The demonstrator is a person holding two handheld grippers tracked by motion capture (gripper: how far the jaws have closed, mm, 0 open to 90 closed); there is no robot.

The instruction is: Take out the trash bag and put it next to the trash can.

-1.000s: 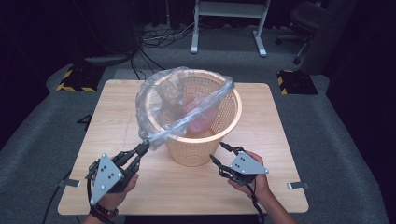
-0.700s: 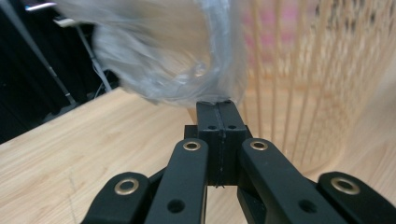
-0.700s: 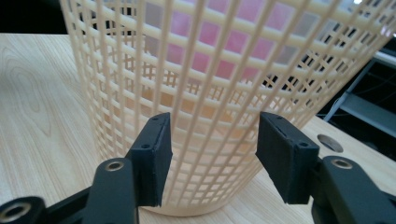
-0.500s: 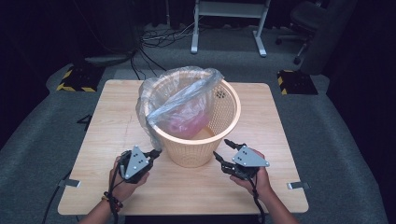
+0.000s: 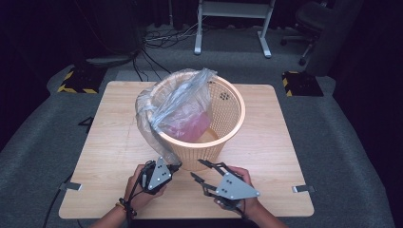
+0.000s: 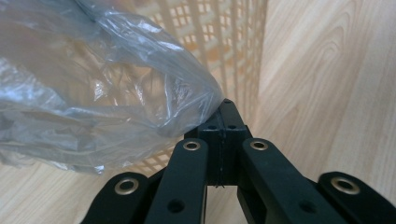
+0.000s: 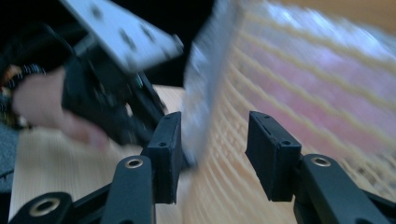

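In the high view, a pale lattice basket (image 5: 197, 116) stands at the middle of the wooden table (image 5: 119, 156). A clear plastic bag (image 5: 178, 102) lies half inside it, a pinkish patch showing through, and spills over the rim at about nine o'clock, trailing down the outside wall toward seven o'clock. The left gripper (image 5: 172, 167) sits at the basket's foot at seven o'clock with the bag's tail running into its tips. The right gripper (image 5: 200, 172) hovers just beside it at six o'clock, its jaws spread and empty.

In the left gripper view, the left gripper (image 6: 226, 116) has its jaws pressed together, pinching a gathered corner of the bag (image 6: 102, 93); the basket wall (image 6: 224, 51) rises just behind, at twelve o'clock.

In the right gripper view, which is blurred, the right gripper (image 7: 212, 154) is wide open with a strip of the bag (image 7: 203, 93) hanging between its jaws, nothing gripped. The basket (image 7: 303, 93) lies at two o'clock, the other hand (image 7: 42, 107) at nine o'clock.

The risks, as I judge them: a hard pull on the thin film could tear it or slip it from the pinch, and a sideways tug could drag or tip the light basket.
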